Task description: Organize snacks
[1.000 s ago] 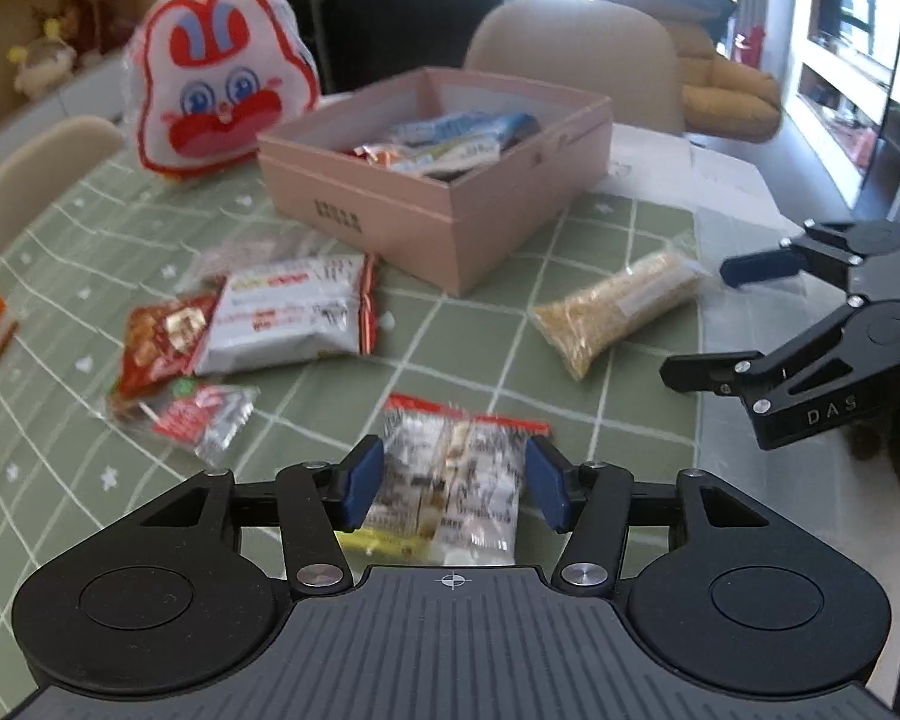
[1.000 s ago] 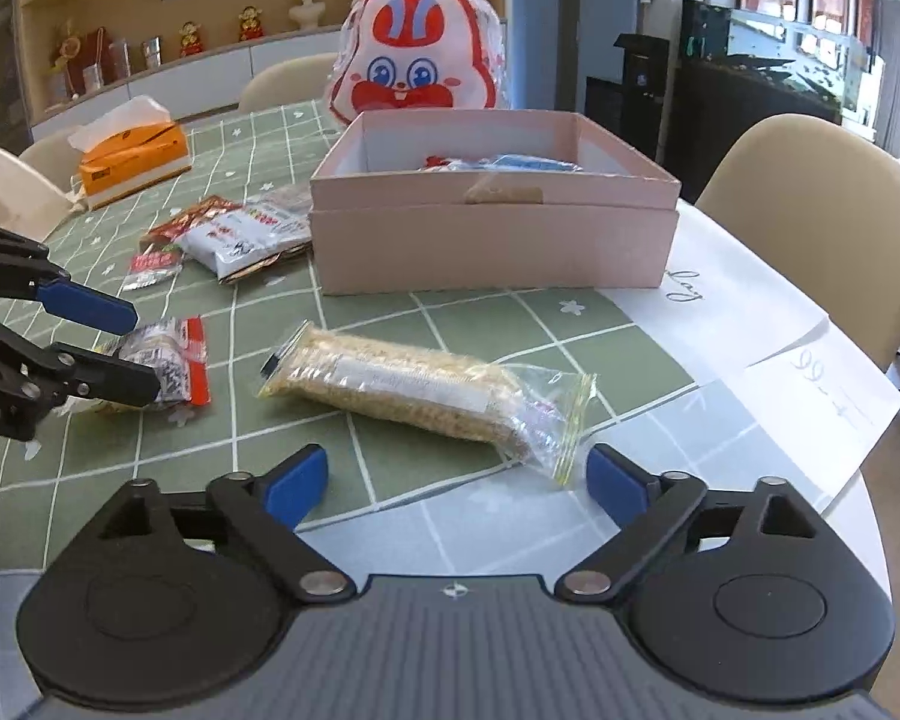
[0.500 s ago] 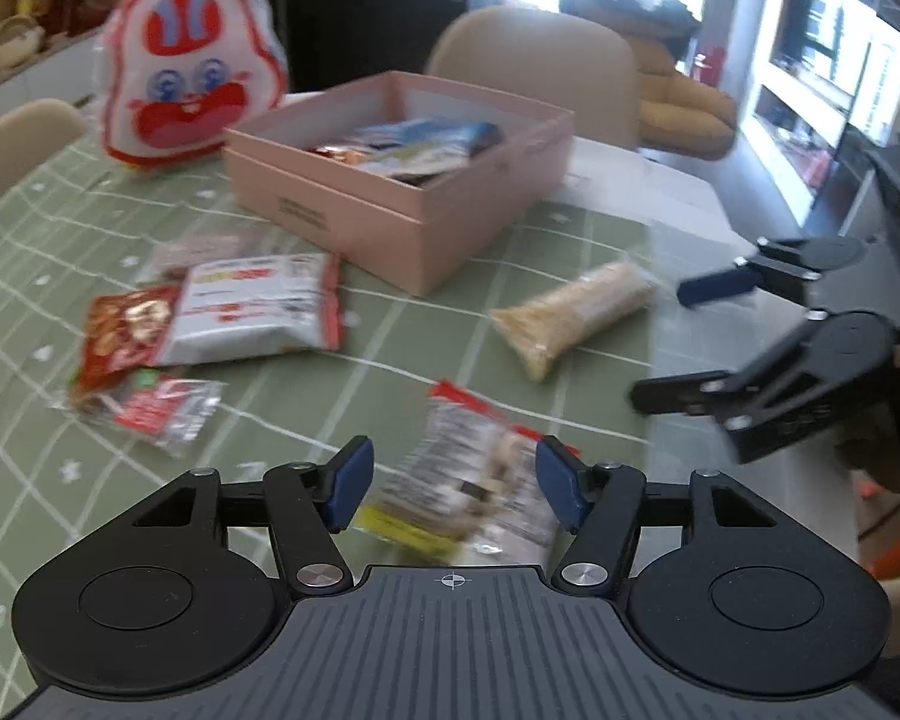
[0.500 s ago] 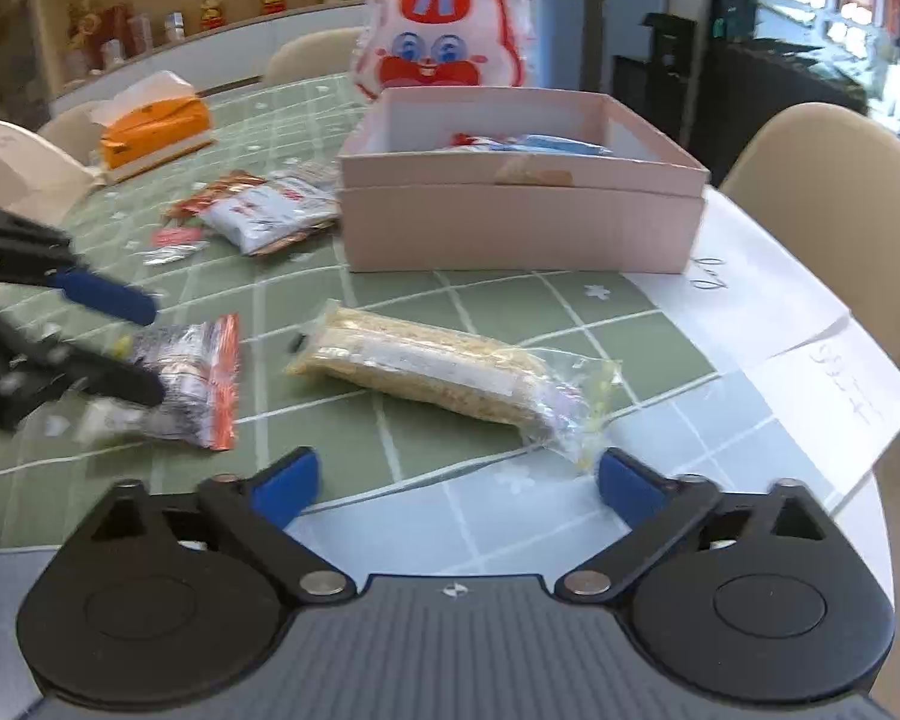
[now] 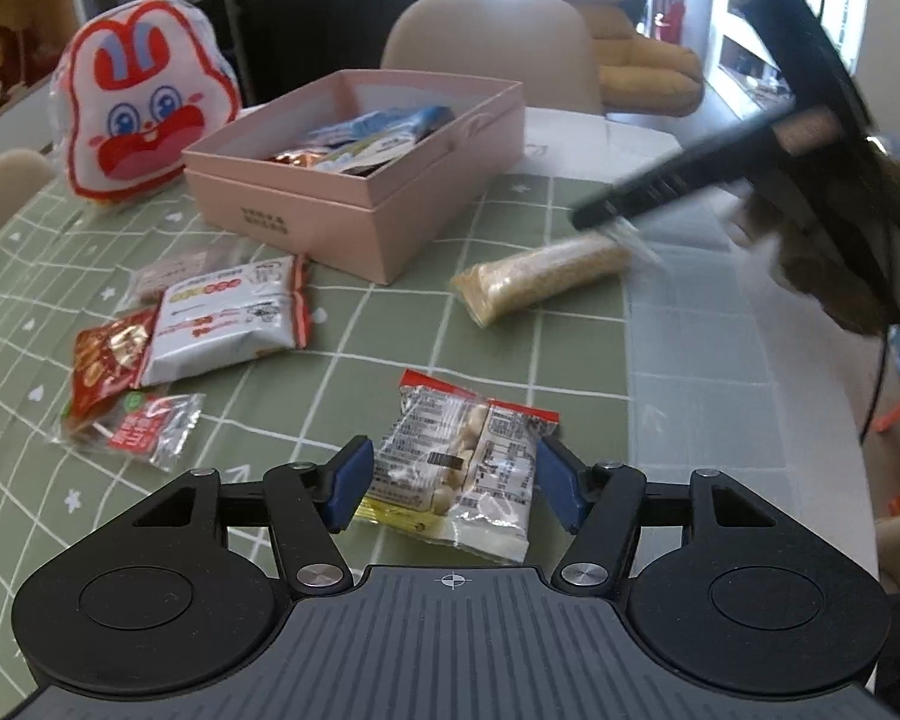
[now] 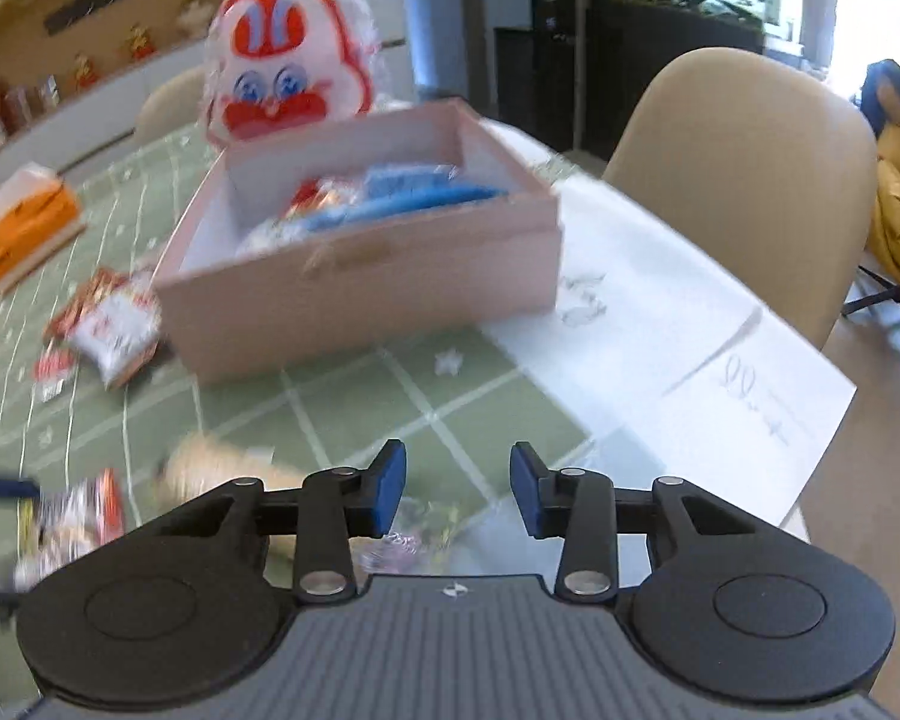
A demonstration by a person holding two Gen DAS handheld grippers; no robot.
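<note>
A clear packet of nuts [image 5: 456, 468] with a red top edge lies flat on the green checked tablecloth. My left gripper [image 5: 453, 486] stands open around it, one blue pad on each side. A long grain bar [image 5: 540, 276] in a clear wrapper lies to the right of the pink box [image 5: 390, 222], which holds several snacks. My right gripper [image 5: 600, 216], blurred, is over the bar's near clear end. In the right wrist view my right gripper [image 6: 457, 489] has its jaws closing, with a gap still between the pads and the crinkled wrapper end [image 6: 426, 534] just below them.
A white and red packet [image 5: 228, 318], a red packet [image 5: 102, 360] and a small one [image 5: 144, 426] lie at the left. A rabbit-face bag [image 5: 144, 132] stands behind the box. White paper [image 6: 690, 360] covers the table's right edge. An orange tissue box [image 6: 24, 228] and beige chairs [image 6: 744, 180] stand around.
My right gripper has moved forward over the grain bar's clear end and its jaws have narrowed a lot. My left gripper's jaws have widened a little around the nut packet.
</note>
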